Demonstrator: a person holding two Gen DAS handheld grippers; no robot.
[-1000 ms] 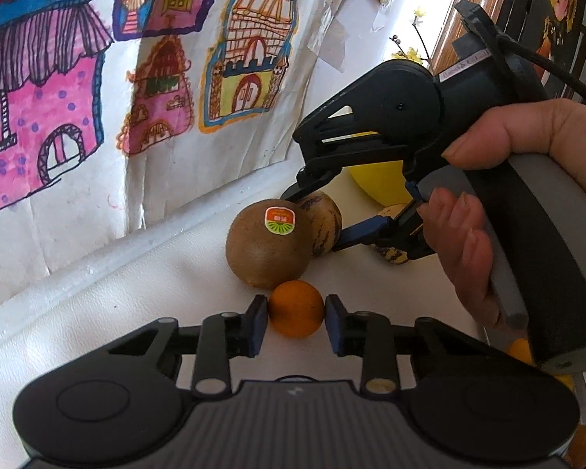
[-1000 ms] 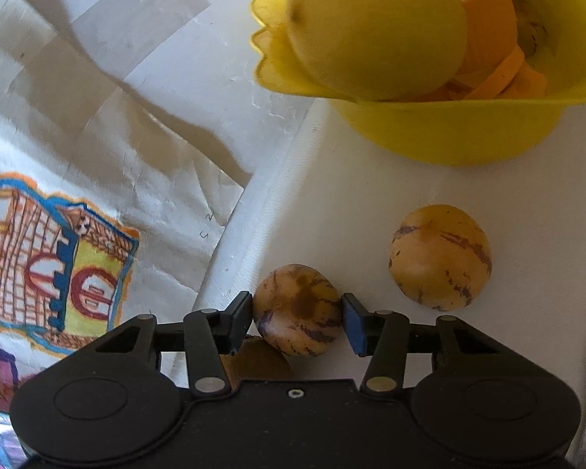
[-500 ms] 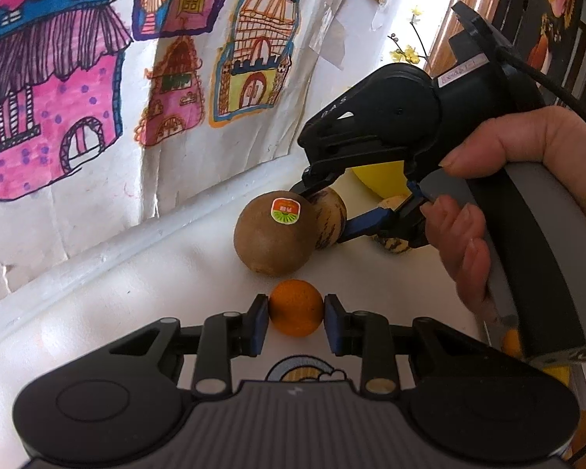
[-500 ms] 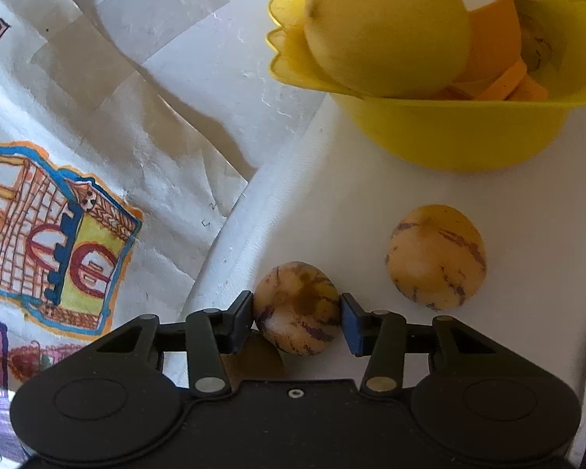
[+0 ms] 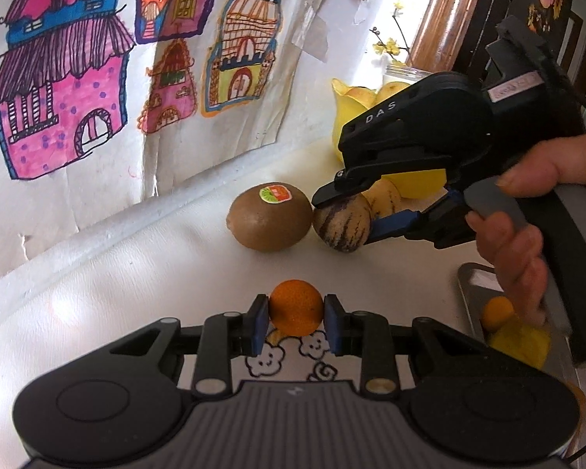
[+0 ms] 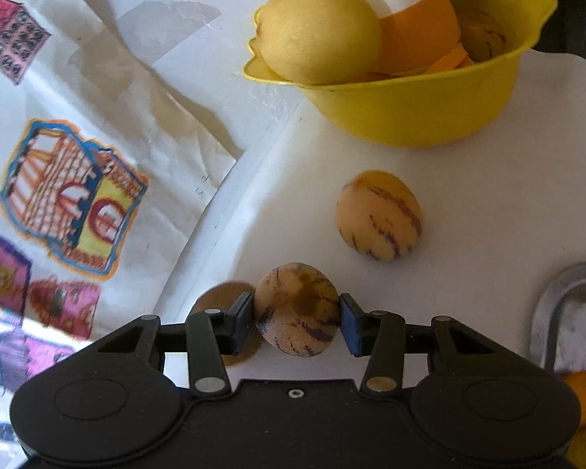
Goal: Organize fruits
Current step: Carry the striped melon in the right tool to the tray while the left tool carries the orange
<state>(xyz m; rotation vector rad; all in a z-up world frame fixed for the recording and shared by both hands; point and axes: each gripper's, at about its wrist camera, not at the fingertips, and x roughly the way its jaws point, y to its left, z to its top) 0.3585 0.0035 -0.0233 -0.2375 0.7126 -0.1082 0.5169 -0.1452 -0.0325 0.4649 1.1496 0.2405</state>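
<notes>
My left gripper (image 5: 293, 322) is shut on a small orange (image 5: 295, 307) and holds it above the white table. My right gripper (image 6: 297, 322) is shut on a striped pepino melon (image 6: 297, 314); the left wrist view shows this gripper (image 5: 343, 215) and the melon (image 5: 342, 224) lifted beside a brown kiwi (image 5: 269, 221). A second striped melon (image 6: 379, 215) lies on the table ahead. A yellow bowl (image 6: 422, 113) behind it holds a big yellow fruit (image 6: 320, 33) and another striped melon (image 6: 482, 37).
Children's house drawings (image 5: 97, 90) hang on the wall along the table's left side. A metal tray (image 5: 476, 285) at the right holds a small orange (image 5: 496, 312) and a yellow fruit (image 5: 519, 342); the tray also shows in the right wrist view (image 6: 566, 308).
Both grippers have risen and pulled back with their fruits. The striped melon has come off the table beside the kiwi. The orange is higher above the table.
</notes>
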